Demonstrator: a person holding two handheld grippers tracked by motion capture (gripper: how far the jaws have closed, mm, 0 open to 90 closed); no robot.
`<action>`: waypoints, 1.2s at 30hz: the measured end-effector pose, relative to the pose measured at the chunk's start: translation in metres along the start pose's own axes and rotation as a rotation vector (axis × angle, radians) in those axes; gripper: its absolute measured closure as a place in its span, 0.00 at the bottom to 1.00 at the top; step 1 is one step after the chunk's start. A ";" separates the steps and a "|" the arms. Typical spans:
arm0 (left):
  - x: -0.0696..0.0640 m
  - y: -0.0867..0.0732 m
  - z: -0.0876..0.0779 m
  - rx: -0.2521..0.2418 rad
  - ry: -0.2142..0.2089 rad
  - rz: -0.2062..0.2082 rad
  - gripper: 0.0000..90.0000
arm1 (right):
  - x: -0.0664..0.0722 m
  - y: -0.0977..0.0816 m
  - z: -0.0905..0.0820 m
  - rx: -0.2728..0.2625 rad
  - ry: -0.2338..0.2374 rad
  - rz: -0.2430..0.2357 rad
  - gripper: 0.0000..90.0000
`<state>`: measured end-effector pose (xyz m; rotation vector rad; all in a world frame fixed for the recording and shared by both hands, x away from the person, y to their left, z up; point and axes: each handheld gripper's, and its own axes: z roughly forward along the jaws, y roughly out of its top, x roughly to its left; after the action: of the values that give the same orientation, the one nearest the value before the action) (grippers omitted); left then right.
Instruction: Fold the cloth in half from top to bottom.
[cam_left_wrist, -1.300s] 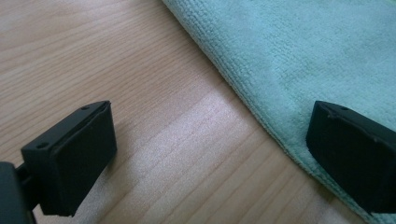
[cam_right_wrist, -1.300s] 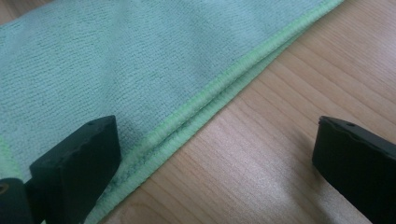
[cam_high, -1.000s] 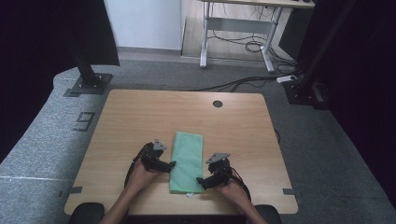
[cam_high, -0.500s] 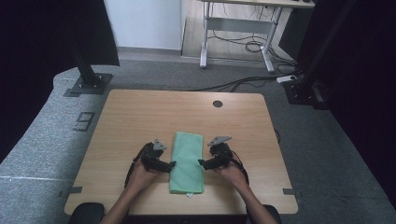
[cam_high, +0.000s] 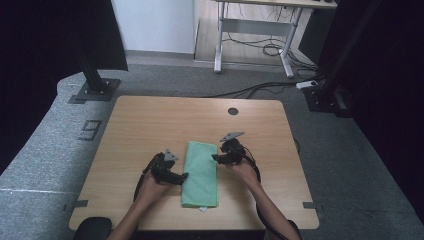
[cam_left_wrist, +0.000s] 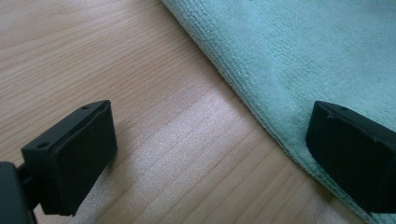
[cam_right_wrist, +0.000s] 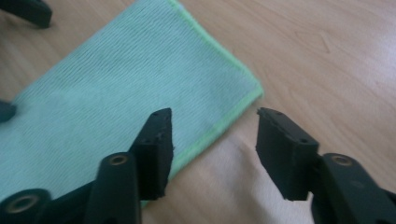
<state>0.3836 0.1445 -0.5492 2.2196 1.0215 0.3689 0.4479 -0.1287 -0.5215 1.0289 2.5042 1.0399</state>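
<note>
A folded green cloth (cam_high: 201, 172) lies flat on the wooden counter (cam_high: 150, 125), near the person's edge and a little left of centre, its long axis running near to far with a slight lean left at the far end. The left tongs (cam_high: 183, 177) stand released astride its left edge. The right tongs (cam_high: 215, 158), just narrowing, are released above its far right corner, gripping nothing.

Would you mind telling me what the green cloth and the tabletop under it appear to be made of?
The green cloth looks like microfibre: fine looped ribbing, matte, with a stitched brighter-green hem. The tabletop looks like light wood or a wood-grain laminate, which of the two is unclear: straight grain lines and a soft satin sheen.
</note>
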 end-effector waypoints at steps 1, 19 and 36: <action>0.000 0.000 0.000 0.000 0.000 0.000 0.02 | -0.001 0.002 0.002 0.002 0.003 0.003 0.58; 0.000 0.000 0.000 0.000 0.000 -0.001 0.02 | -0.012 0.023 0.043 0.059 0.000 -0.048 0.49; 0.000 0.000 0.000 -0.001 -0.001 -0.003 0.02 | -0.008 0.027 0.039 0.069 0.067 -0.069 0.94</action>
<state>0.3836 0.1446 -0.5491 2.2174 1.0236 0.3666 0.4856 -0.1005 -0.5309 0.9335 2.6262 0.9905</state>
